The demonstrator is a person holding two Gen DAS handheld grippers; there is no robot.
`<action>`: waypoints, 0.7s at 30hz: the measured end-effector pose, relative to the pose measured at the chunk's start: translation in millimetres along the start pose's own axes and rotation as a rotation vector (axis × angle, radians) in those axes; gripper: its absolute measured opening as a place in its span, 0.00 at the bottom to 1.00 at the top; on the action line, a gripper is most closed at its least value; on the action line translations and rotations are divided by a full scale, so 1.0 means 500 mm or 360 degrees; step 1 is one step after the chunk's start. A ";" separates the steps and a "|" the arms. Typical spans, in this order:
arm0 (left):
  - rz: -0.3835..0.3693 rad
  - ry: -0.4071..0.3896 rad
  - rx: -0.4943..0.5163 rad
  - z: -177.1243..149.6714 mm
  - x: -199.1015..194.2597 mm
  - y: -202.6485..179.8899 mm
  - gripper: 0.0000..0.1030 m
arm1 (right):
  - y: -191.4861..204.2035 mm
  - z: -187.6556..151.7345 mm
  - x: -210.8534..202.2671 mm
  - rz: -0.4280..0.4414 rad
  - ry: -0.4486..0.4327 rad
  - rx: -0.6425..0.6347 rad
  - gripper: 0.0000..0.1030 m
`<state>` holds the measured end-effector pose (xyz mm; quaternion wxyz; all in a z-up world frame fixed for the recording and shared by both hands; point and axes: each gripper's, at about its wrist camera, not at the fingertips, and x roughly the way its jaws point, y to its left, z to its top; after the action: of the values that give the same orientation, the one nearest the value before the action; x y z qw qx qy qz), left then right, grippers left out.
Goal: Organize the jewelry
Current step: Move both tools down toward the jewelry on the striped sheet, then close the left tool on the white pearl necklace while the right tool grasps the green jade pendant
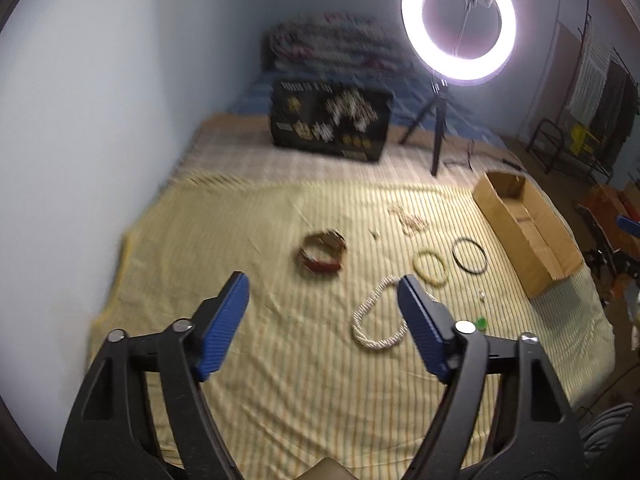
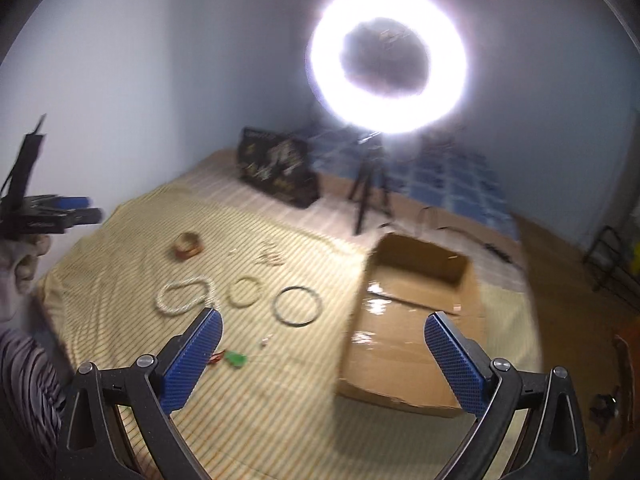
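My left gripper [image 1: 322, 290] hangs over the striped yellow cloth [image 1: 256, 360], jaws apart, nothing between. My right gripper [image 2: 322, 324] is wide apart too, empty, above the open cardboard box [image 2: 412, 320]. Jewelry lies loose on the cloth: stacked bangles [image 1: 323, 258], white bead necklace [image 1: 374, 320], pale ring [image 1: 429, 267], dark ring [image 1: 469, 256].

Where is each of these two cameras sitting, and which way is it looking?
Left wrist: on the left gripper, looking down along its open blue fingers at the striped bedsheet, the red bangle stack and the white necklace.
Right wrist: on the right gripper, open, looking over the cardboard box; the left gripper, a hand and a striped sleeve show at left.
Shared: necklace, black ring, box, ring light.
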<state>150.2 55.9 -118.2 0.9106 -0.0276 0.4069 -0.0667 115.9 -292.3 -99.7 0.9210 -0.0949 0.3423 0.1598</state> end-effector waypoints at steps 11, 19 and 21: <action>-0.0172 0.0318 0.0109 -0.016 0.154 -0.035 0.48 | 0.097 -0.030 0.180 0.0355 0.0417 -0.0258 0.65; -0.0226 0.0508 0.0161 -0.043 0.250 -0.048 0.38 | 0.153 -0.069 0.289 0.0491 0.0669 -0.0483 0.44; -0.0239 0.0532 0.0170 -0.049 0.264 -0.051 0.36 | 0.156 -0.073 0.310 0.0514 0.0709 -0.0510 0.41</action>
<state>216.8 11.9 -229.2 0.8229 0.0019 0.5452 -0.1598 176.6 -194.5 -234.7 0.7595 -0.2158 0.5166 0.3313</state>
